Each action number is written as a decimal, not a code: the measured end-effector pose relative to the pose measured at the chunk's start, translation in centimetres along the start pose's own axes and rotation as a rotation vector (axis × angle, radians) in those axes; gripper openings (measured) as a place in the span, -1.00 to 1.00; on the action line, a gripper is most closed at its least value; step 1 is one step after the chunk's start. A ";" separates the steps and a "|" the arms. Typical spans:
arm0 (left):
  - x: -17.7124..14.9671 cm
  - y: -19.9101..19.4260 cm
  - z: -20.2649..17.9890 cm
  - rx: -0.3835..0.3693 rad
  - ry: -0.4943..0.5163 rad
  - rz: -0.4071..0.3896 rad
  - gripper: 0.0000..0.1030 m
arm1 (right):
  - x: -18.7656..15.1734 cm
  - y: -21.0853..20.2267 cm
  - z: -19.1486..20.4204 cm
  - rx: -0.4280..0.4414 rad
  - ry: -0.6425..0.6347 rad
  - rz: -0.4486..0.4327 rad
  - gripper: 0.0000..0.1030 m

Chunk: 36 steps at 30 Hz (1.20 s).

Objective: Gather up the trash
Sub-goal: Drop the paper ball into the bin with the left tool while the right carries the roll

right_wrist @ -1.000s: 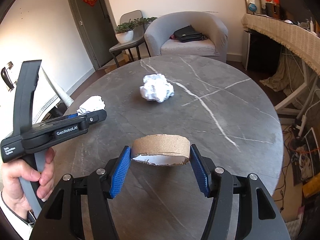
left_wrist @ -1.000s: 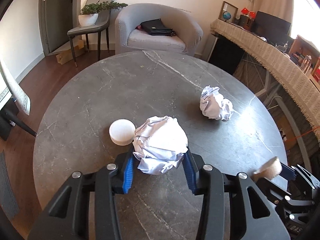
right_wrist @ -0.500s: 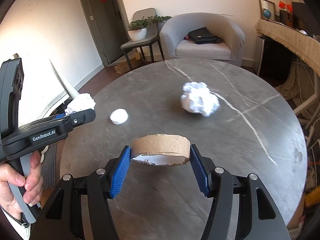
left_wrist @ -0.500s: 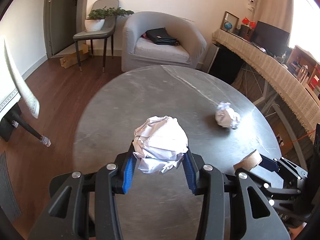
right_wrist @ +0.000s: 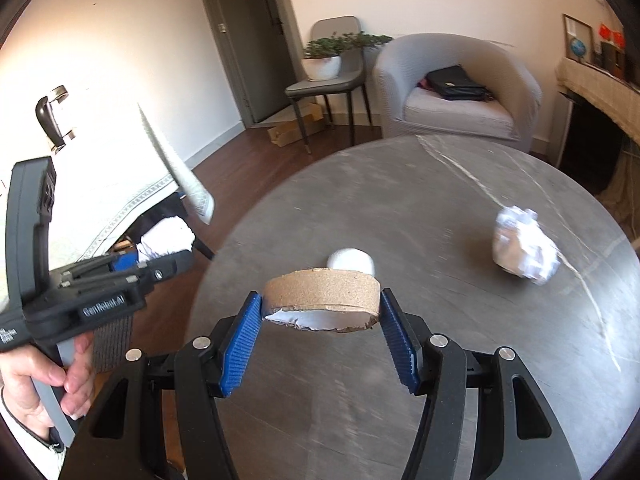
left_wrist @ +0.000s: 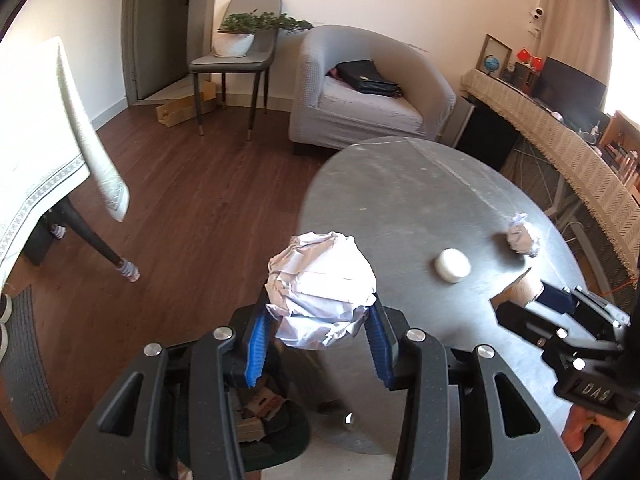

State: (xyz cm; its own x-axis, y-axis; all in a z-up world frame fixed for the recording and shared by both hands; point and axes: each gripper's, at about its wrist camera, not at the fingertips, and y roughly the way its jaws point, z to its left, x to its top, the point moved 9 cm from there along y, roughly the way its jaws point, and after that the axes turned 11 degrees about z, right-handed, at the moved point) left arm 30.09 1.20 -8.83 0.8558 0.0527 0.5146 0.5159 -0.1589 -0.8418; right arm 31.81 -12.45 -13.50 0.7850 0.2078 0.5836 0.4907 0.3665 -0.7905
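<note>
Trash is in both your tools: your left gripper is clamped on a crumpled paper ball, held past the edge of the round grey table above a dark bin. Your right gripper squeezes a cardboard tape ring over the tabletop. A second paper wad and a small white cup lie on the table.

Both views are brightly lit by daylight. The white tablecloth at left is overexposed, with detail lost. Glare whitens the far side of the round grey marble table. Motion blur smears the table edge and the small white cap. Fisheye distortion bends room lines; dark vignetting fills all corners.
</note>
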 end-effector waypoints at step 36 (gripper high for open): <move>-12.0 7.9 13.7 0.023 -0.080 0.335 -0.04 | 1.5 8.6 15.7 0.103 -0.214 0.100 0.17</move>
State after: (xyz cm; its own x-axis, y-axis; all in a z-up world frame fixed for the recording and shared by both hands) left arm 24.39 12.80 -23.84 0.9775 0.0785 0.1956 0.2060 -0.1585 -0.9656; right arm 31.24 5.29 -16.56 0.7243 0.4308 0.5383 0.3652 0.4225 -0.8295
